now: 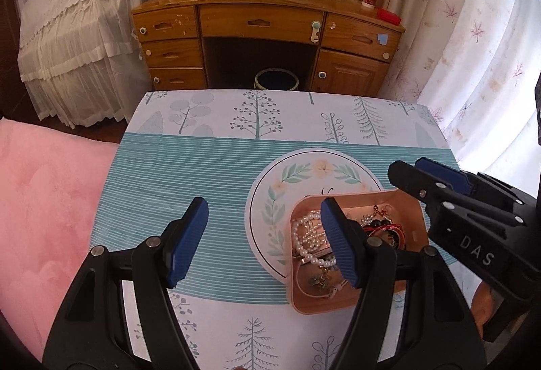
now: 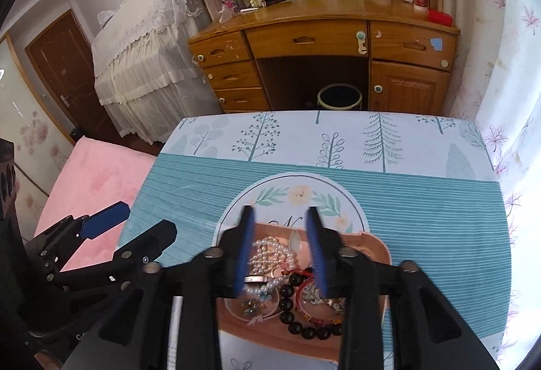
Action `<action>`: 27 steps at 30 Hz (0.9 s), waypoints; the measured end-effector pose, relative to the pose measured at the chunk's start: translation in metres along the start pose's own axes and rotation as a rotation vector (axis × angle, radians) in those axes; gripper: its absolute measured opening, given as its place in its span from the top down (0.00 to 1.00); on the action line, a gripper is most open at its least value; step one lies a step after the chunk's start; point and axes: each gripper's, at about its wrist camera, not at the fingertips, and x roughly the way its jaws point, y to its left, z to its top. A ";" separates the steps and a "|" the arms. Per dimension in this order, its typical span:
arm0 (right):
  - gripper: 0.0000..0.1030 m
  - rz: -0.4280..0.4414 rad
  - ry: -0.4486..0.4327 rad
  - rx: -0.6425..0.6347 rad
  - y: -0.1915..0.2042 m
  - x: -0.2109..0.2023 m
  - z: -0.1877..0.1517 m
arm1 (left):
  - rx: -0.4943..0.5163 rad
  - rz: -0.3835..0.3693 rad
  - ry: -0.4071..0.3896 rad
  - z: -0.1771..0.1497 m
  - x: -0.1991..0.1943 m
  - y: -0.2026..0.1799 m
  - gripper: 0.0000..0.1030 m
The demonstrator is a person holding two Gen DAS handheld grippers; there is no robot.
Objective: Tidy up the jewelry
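- Right wrist view: right gripper (image 2: 280,248) low over pink tray (image 2: 378,251), jaws partly open, nothing between them; blurred, so exact gap hard to judge.
- Left wrist view: left gripper (image 1: 263,241) wide open and empty, over striped tablecloth (image 1: 169,174) just left of tray.
- Tray on near right part of table, filled with tangled pieces: pearl strand (image 2: 270,251) at far left, dark bead bracelet (image 2: 297,319) near middle, red cord bracelet (image 2: 311,285) beside it, small charms (image 2: 250,305) at near left.
- Likely handling: all light and limp; strands drape and slide, beads smooth and slippery, cords thin and prone to snagging on neighbours.
- Best hold, as a judgement: pinch across a raised loop of pearls, top of pile, clear of other pieces; lift slowly, watch for tangles dragging along.
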 end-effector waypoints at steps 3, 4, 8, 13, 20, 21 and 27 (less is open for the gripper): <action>0.63 -0.001 0.006 0.009 -0.003 0.004 -0.002 | -0.016 0.007 0.000 -0.002 0.001 0.003 0.32; 0.63 0.000 0.005 0.012 -0.004 0.004 -0.003 | -0.018 0.017 0.001 -0.003 0.001 0.003 0.31; 0.63 -0.010 -0.002 0.009 -0.007 -0.003 -0.014 | -0.017 0.022 -0.006 -0.009 -0.005 0.005 0.28; 0.63 -0.020 -0.015 0.011 -0.010 -0.022 -0.033 | -0.030 0.035 0.001 -0.019 -0.018 0.000 0.25; 0.62 -0.044 -0.047 0.012 -0.010 -0.068 -0.078 | -0.015 0.041 -0.006 -0.055 -0.050 -0.012 0.24; 0.59 -0.048 -0.052 0.017 -0.011 -0.076 -0.087 | -0.015 0.039 -0.006 -0.065 -0.056 -0.013 0.24; 0.46 -0.074 -0.066 0.037 -0.016 -0.115 -0.152 | 0.013 0.005 0.057 -0.132 -0.077 -0.027 0.24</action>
